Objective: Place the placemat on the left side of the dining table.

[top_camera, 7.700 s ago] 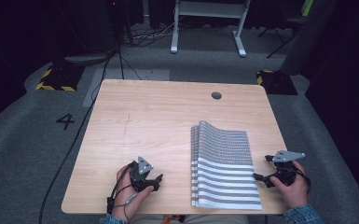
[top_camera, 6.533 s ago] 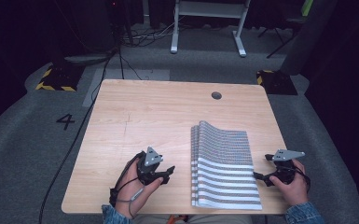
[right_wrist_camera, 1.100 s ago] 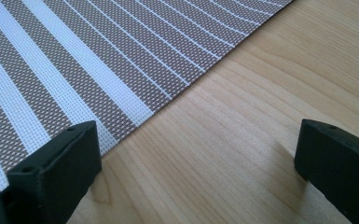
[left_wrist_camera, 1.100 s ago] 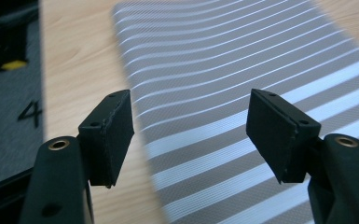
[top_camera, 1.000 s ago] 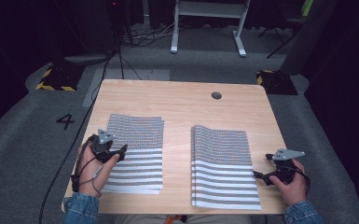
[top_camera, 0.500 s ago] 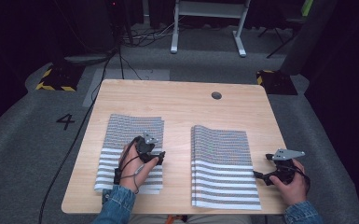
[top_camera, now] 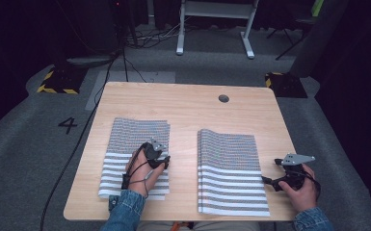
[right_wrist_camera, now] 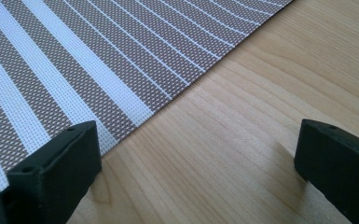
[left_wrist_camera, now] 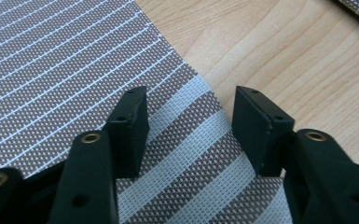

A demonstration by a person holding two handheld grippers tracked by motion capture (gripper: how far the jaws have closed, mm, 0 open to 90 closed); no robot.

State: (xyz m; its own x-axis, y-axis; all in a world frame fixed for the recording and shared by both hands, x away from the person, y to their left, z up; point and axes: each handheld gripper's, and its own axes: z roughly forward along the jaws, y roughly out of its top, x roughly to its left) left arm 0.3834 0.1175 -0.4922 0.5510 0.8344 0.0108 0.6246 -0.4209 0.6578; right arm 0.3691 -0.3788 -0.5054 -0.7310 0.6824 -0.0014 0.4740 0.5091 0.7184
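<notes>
Your left gripper point(left_wrist_camera: 189, 128) sits on the left striped mat's point(top_camera: 135, 139) right edge, jaws just narrowing around it; right gripper point(right_wrist_camera: 196, 172) gapes wide.

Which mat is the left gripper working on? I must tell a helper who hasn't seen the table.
On the wooden table lie two striped mats. It is the left mat, under the left gripper; unlike the right mat, it lies farther from the round hole.
</notes>
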